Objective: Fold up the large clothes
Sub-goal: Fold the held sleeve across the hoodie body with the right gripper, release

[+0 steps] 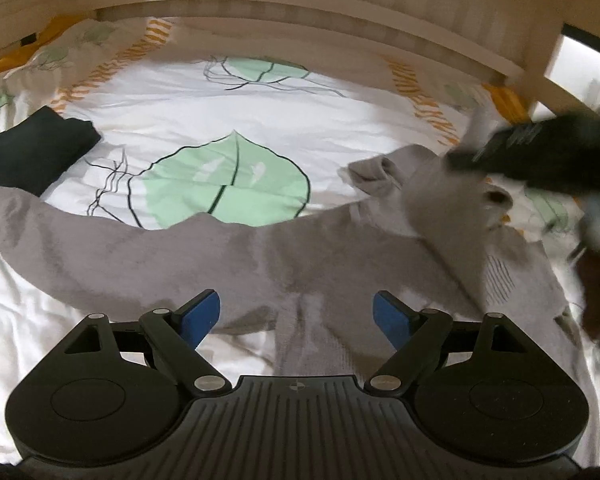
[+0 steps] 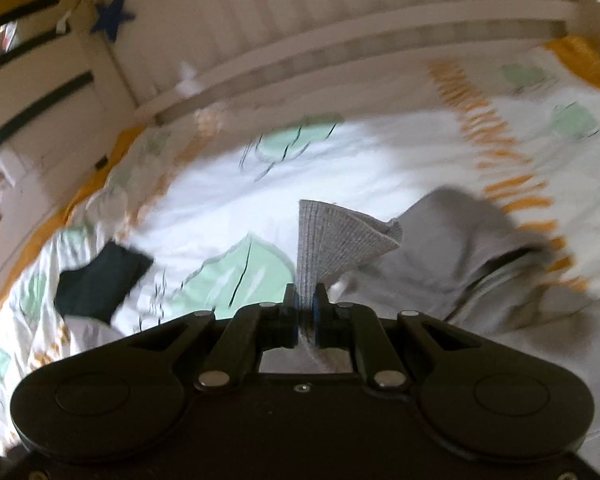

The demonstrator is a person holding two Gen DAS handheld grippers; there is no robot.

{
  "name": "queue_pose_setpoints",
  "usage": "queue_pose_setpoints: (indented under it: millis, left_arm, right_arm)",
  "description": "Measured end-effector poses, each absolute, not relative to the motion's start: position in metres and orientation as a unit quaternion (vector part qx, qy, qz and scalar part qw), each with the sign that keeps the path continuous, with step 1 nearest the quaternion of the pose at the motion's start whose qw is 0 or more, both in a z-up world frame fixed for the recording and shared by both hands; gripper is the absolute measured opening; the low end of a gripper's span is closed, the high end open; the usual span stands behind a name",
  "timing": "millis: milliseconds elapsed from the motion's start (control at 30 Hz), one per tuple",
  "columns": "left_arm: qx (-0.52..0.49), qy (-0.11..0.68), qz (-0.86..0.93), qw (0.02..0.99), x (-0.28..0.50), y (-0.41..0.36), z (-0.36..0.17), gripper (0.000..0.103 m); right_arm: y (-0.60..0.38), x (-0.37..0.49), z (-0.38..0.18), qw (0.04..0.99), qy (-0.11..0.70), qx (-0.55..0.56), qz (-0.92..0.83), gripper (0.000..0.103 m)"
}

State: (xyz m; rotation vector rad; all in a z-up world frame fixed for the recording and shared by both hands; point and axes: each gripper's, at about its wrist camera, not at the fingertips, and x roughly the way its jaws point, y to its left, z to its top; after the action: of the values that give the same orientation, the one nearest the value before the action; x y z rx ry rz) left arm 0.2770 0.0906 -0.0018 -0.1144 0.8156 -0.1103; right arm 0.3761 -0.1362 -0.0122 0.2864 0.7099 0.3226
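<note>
White cotton, printed with green leaves and orange stripes, covers the bed (image 1: 260,92) in front of you, with a pale slatted bed frame (image 1: 300,4) behind it. Across the duvet lies your grey sweater (image 1: 228,256), its long axis running side to side in the left wrist view: one sleeve stretches out to the left, the body bunches up at the right. A folded dark garment (image 1: 32,152) sits well apart from it, at the far left (a blue star (image 2: 110,14) hangs on the frame in the right wrist view). Your right gripper (image 2: 307,304) is clenched on a ribbed grey edge of the sweater, which fans up from the jaws. Your left gripper (image 1: 296,316) hangs spread wide above the sweater, grasping nothing.
</note>
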Motion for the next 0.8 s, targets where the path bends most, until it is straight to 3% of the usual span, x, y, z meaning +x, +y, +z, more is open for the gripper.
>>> queue_pose_setpoints:
  millis: [233, 300, 333, 367, 600, 800]
  left_arm:
    - [-0.066, 0.400, -0.045, 0.913, 0.282, 0.100, -0.001, 0.084]
    - [-0.067, 0.401, -0.044, 0.913, 0.282, 0.101, -0.002, 0.084]
    - [-0.068, 0.402, -0.043, 0.912, 0.283, 0.102, -0.003, 0.084]
    - [-0.069, 0.403, -0.043, 0.912, 0.284, 0.102, -0.003, 0.084]
    - [-0.065, 0.412, -0.040, 0.908, 0.286, 0.100, -0.009, 0.084]
    - [-0.058, 0.424, -0.042, 0.903, 0.290, 0.094, -0.018, 0.084]
  right_arm:
    - [-0.100, 0.371, -0.068, 0.900, 0.378, 0.127, 0.177, 0.022]
    - [-0.099, 0.371, -0.079, 0.894, 0.384, 0.135, 0.188, 0.039]
    - [-0.102, 0.371, -0.079, 0.893, 0.383, 0.138, 0.195, 0.058]
    - [-0.106, 0.368, -0.079, 0.892, 0.379, 0.140, 0.202, 0.066]
    - [-0.165, 0.352, -0.069, 0.903, 0.354, 0.150, 0.189, 0.066]
    - [-0.255, 0.333, -0.097, 0.906, 0.382, 0.151, 0.107, 0.066]
